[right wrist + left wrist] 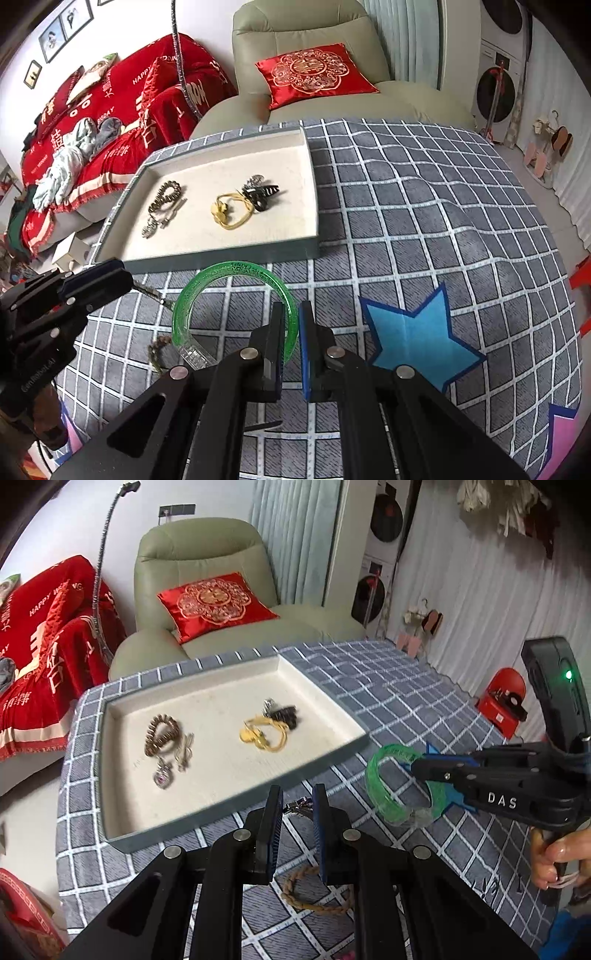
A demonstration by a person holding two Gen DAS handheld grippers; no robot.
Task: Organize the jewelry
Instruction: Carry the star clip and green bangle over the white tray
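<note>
My right gripper (293, 314) is shut on a translucent green bangle (232, 266), which hangs just above the checked cloth, in front of the tray. The left wrist view shows the same bangle (384, 794) in that gripper (419, 768). My left gripper (297, 797) is nearly closed on a small silver piece (297, 806); its end pokes out of the fingers (147, 292). The grey-rimmed tray (236, 801) with cream lining holds a brown bead bracelet (162, 733), a silver pendant (162, 777), a yellow piece (262, 734) and a black clip (286, 712).
A braided brown bracelet (314, 893) lies on the cloth under my left gripper. A blue star patch (413, 347) lies to the right. Behind the table stand a green armchair (306, 33) with a red cushion and a red-covered sofa (110, 110). A person's hand (554, 856) holds the right gripper.
</note>
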